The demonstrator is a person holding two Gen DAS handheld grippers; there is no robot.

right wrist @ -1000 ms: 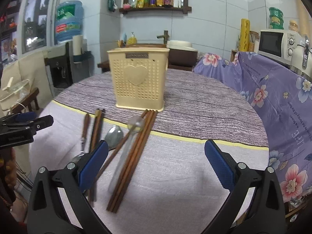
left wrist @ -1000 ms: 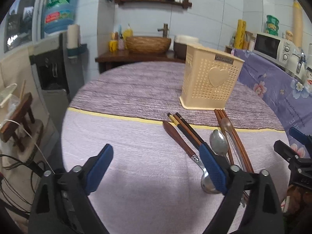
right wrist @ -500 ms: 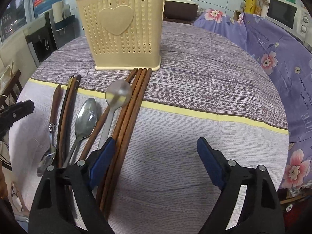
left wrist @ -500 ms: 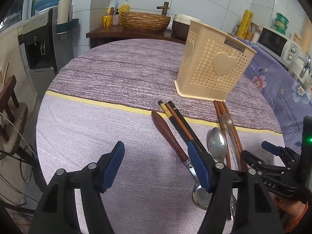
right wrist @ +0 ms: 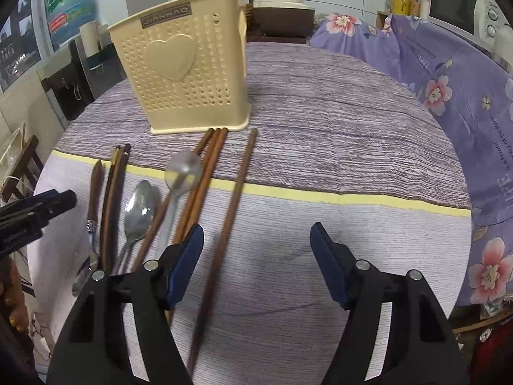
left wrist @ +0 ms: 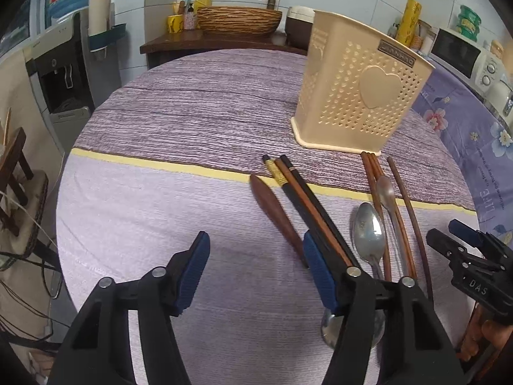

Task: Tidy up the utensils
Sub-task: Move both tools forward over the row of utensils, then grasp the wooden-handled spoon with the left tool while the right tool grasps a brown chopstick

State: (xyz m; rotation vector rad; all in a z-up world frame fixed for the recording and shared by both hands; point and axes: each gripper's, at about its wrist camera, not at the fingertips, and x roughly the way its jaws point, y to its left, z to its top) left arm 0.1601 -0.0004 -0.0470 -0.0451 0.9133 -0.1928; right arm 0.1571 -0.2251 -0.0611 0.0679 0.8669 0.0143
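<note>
Both sets of jaws are standing partly open and have just been closing. The left gripper is holding nothing, with bare cloth between its pads. The right gripper is straddling a lone brown chopstick without yet pressing it. The remaining utensils are lying side by side on the desk: dark chopsticks, a wooden-handled spoon and a steel spoon. To grip well, the right jaws should be settling low and square across the stick before squeezing. The cream holder beyond is reading "JIANHAO"; the purple floral cloth is showing "LIFE".
</note>
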